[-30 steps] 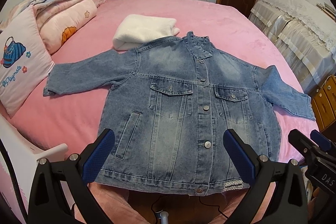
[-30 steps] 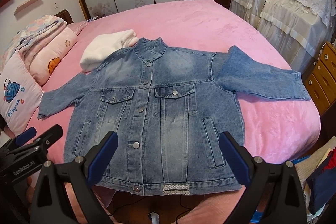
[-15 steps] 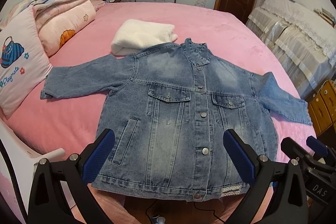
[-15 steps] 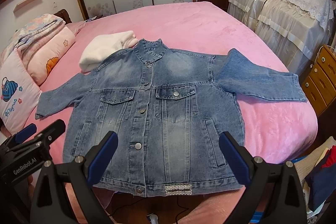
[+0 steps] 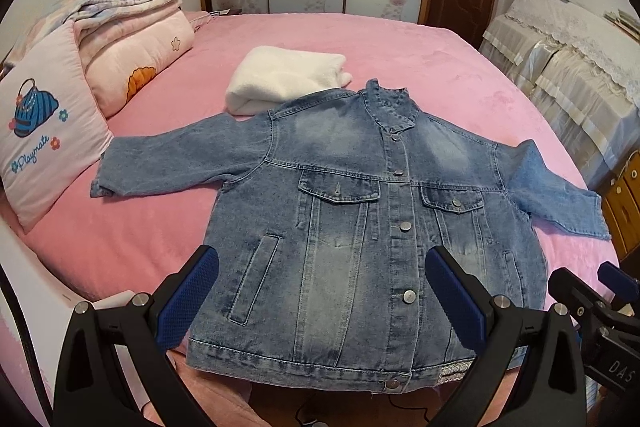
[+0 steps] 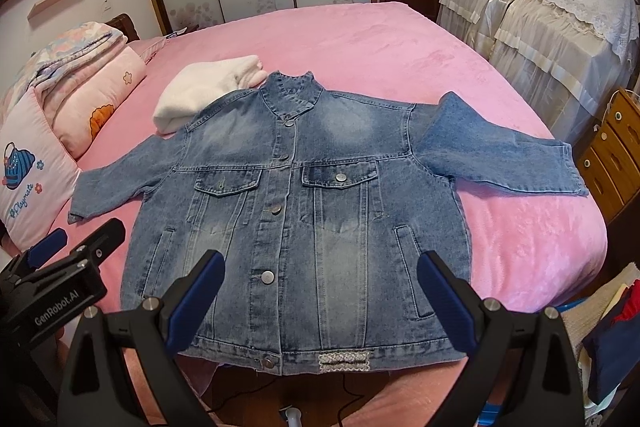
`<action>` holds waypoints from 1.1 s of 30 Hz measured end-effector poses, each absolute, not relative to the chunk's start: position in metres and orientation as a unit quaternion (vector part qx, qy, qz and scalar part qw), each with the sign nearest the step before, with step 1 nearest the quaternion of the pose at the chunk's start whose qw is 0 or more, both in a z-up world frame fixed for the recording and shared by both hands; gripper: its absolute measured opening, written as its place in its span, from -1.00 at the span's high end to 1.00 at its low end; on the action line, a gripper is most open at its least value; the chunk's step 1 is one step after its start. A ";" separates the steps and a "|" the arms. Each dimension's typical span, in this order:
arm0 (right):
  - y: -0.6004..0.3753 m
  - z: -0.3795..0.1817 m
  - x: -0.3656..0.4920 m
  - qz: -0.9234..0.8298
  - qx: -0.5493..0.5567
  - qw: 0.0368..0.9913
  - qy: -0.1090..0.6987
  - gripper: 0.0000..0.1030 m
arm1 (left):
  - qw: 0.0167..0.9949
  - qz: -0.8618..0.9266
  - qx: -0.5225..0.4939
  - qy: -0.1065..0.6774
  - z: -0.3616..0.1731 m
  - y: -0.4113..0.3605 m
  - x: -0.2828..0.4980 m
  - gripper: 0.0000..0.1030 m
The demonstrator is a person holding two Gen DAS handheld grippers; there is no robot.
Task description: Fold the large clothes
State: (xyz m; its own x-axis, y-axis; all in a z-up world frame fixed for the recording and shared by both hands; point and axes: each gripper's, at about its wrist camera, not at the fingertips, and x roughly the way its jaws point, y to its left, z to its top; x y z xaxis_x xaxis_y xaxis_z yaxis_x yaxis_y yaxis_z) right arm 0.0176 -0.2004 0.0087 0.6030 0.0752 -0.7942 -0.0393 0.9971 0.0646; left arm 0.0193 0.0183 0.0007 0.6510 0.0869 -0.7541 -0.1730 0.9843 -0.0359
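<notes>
Both cameras have drawn back and risen slightly over the last second, so that the denim jacket point(image 5: 360, 227) sits a little lower and fuller in each view; the garment itself has not shifted on the bed point(image 5: 400, 39).

Position of the task item: the jacket lies face up, buttoned, spread flat on the pink bed cover, hem toward the near edge, collar pointing away. Both sleeves are extended outward, the left sleeve point(image 5: 172, 159) toward the printed pillow point(image 5: 40, 147), the right sleeve point(image 6: 500, 159) toward the side with the wooden drawers point(image 6: 608, 155). The collar end rests against, and partly over, a folded white garment point(image 5: 280, 79).

Gripper condition: the left gripper point(image 5: 320, 291) hovers above the hem with its jaws wide apart, holding nothing. The right gripper point(image 6: 320, 291) is likewise spread open and empty above the hem. Neither touches the cloth.

Progress assessment: no fold is visible in the jacket. Laying out and smoothing appear complete; the white item suggests one garment is already finished. Remaining work, on this evidence, is the whole fold: sleeves brought in across the body, sides turned inward, then hem carried up toward the collar. The stiff denim and metal buttons are likely to resist a crisp crease.
</notes>
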 end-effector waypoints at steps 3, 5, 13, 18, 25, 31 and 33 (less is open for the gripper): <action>-0.201 0.008 0.018 0.031 0.021 0.894 0.447 -0.89 | 0.904 0.070 -0.052 0.419 -0.002 0.016 0.021 -0.99; -0.202 0.006 0.018 0.031 0.023 0.893 0.448 -0.89 | 0.902 0.074 -0.054 0.422 -0.003 0.017 0.022 -0.99; -0.209 0.002 0.019 0.028 0.030 0.892 0.451 -0.89 | 0.894 0.068 -0.078 0.436 -0.011 0.018 0.026 -0.97; -0.216 -0.002 0.020 0.025 0.034 0.890 0.454 -0.89 | 0.896 0.070 -0.090 0.428 -0.008 0.019 0.028 -0.91; -0.223 -0.005 0.025 0.023 0.040 0.889 0.456 -0.89 | 0.898 0.073 -0.095 0.423 -0.005 0.017 0.034 -0.79; -0.230 -0.009 0.032 0.023 0.046 0.887 0.459 -0.89 | 0.901 0.078 -0.089 0.418 -0.002 0.010 0.040 -0.76; -0.234 -0.010 0.035 0.023 0.048 0.886 0.460 -0.89 | 0.902 0.079 -0.085 0.416 -0.001 0.007 0.042 -0.76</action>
State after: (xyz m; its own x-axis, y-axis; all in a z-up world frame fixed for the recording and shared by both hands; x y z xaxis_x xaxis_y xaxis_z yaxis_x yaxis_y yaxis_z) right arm 0.0348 -0.2342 -0.0103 0.5763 0.0854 -0.8127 0.0035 0.9943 0.1070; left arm 0.0422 0.0069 -0.0011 0.6410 0.0722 -0.7642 -0.2143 0.9728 -0.0878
